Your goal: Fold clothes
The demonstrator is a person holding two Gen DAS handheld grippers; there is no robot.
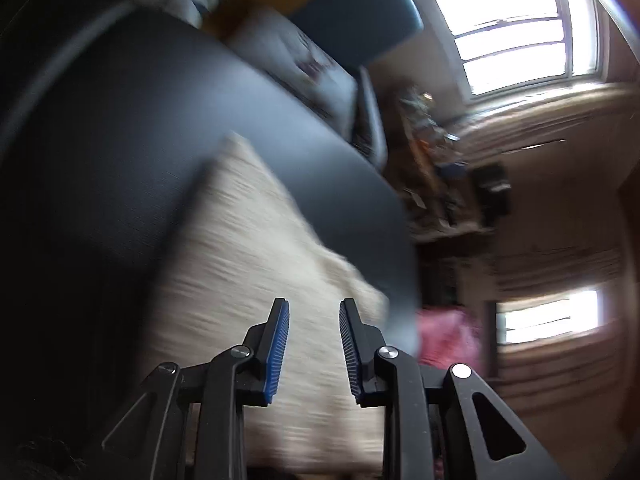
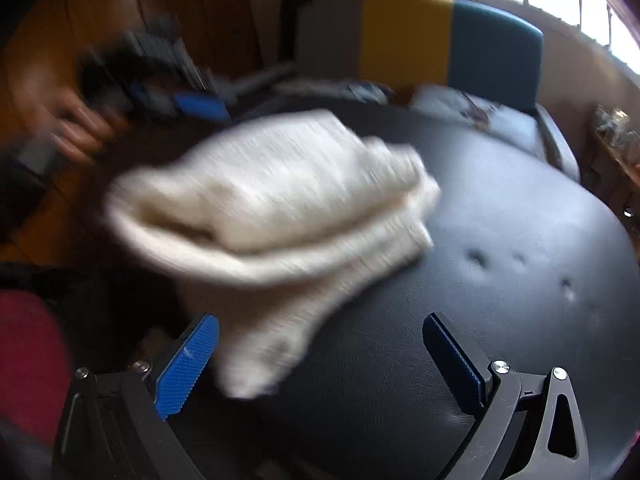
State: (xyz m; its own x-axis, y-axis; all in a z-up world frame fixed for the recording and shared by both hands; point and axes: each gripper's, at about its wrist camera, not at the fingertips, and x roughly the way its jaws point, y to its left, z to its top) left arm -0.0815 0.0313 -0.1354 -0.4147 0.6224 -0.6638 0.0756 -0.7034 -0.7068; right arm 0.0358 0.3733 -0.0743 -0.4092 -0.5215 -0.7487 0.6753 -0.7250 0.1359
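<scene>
A cream knitted garment (image 2: 272,196) lies folded in a thick bundle on the black padded table (image 2: 500,280), with one narrow end trailing toward the near edge. My right gripper (image 2: 320,322) is open wide just above the table; that trailing end lies by its left pad and nothing is held. In the left wrist view the same garment (image 1: 256,264) fills the space under my left gripper (image 1: 314,308), whose blue pads stand apart with nothing pinched. The right wrist view shows the left gripper (image 2: 192,104), blurred, held in a hand (image 2: 72,120) beyond the garment.
A chair with a yellow and blue back (image 2: 452,36) stands at the table's far side, with a pale cushion (image 2: 460,108) on its seat. A cluttered shelf (image 1: 432,152) and bright windows (image 1: 512,20) lie beyond. Red fabric (image 2: 28,360) sits at the near left.
</scene>
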